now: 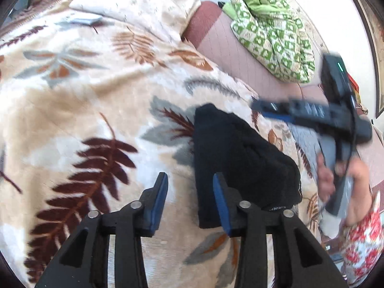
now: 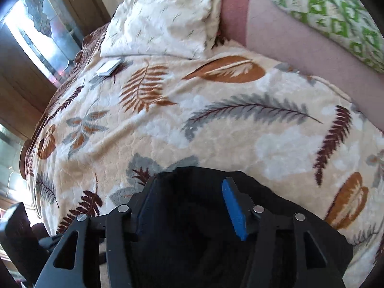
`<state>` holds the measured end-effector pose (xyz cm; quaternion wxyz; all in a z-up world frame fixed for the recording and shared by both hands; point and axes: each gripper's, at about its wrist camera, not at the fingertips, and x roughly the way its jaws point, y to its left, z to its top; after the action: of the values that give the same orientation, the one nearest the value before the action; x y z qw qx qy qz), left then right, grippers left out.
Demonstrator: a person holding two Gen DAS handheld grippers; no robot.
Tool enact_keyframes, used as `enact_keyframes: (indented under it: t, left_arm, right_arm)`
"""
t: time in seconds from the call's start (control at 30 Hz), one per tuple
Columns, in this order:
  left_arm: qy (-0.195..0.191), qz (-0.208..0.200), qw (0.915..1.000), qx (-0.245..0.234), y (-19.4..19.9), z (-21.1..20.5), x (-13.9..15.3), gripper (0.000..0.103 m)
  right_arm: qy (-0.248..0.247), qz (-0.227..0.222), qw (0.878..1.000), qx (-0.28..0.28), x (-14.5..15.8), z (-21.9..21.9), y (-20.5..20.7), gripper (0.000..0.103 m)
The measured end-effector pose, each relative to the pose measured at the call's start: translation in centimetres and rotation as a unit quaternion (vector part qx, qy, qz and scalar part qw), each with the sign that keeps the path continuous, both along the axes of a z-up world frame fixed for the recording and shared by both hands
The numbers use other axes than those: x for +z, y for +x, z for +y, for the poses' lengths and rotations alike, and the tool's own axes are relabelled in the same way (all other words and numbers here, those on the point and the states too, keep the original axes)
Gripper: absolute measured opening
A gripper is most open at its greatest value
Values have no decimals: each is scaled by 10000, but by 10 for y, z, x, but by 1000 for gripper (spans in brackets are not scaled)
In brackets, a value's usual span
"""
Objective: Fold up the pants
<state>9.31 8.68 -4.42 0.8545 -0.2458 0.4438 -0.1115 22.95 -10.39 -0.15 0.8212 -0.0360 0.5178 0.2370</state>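
Black pants (image 1: 240, 158) are lying folded near the blanket's (image 1: 72, 96) front edge, while the left gripper (image 1: 189, 180) and right gripper (image 2: 189, 187) are hovering above them, fingers spread, pinching nothing.

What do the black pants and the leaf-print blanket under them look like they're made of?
Black pants: likely a soft matte knit or fleece; no sheen, thick rounded fold edges. Leaf-print blanket: looks like plush fleece; fuzzy, tufted pile that catches the light. Neither is certain from looks alone.
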Motion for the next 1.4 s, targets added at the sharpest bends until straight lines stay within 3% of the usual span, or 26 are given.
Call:
enact_keyframes:
  t: [0.1, 0.17, 0.23, 0.3, 0.4, 0.57, 0.67, 0.83, 1.1, 1.4]
  left_arm:
    - [146, 13, 9999, -65, 4, -7, 3, 42]
    - [269, 123, 9994, -193, 10, -15, -2, 42]
    - [447, 208, 9981, -379, 5, -28, -6, 43]
    - [717, 323, 9958, -473, -4, -39, -12, 43]
    - [818, 285, 9947, -546, -15, -45, -5, 44]
    - [1349, 129, 9893, -535, -26, -60, 11, 53]
    - [1899, -1, 9804, -520, -34, -72, 25, 56]
    - [2662, -426, 9605, -683, -46, -105, 48, 63]
    - [3009, -696, 9434, -1212, -42, -164, 62, 64]
    - [3461, -824, 9198, -1657, -40, -218, 61, 64]
  right_arm:
    - [-136, -242, 9991, -319, 0, -25, -31, 60]
    - [-164, -288, 9982, -491, -7, -42, -52, 49]
    - [-229, -311, 9973, -618, -17, -54, -71, 45]
    - [-286, -353, 9962, -748, -29, -61, -88, 45]
    - [-400, -325, 9950, -851, -45, -72, -103, 45]
    - [277, -195, 9929, -1144, -54, -95, -113, 51]
    - [860, -256, 9876, -1285, -41, -113, -120, 53]
    - [1260, -544, 9754, -1725, -25, -150, -150, 60]
    - [1743, -394, 9471, -2665, -46, -229, -195, 66]
    - [2303, -174, 9217, -3116, -81, -263, -202, 67]
